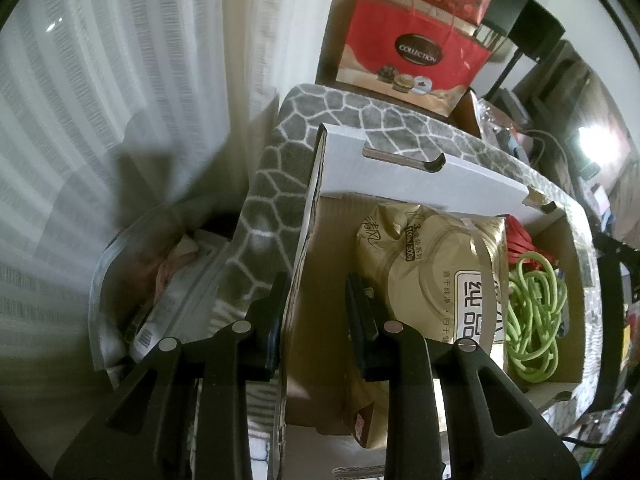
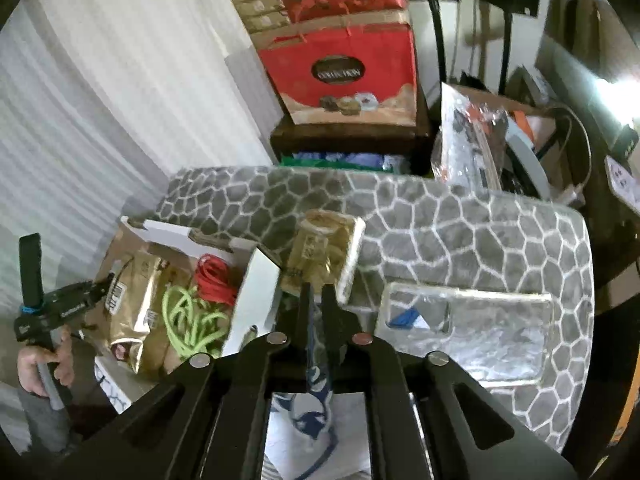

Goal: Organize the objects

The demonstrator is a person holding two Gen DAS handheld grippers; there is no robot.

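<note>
Your left gripper is clamped on the side wall of the brown cardboard box. Your right gripper pinches a small golden transparent packet, raised just beside the box's white flap.

Both views are dim and warm-muddy, lit mostly by a blown-out lamp at the right edge (glaring in each). A soft shadow falls across the pale curtain. Fisheye bending curves the edges into black corners; the right view is motion-blurred.
</note>
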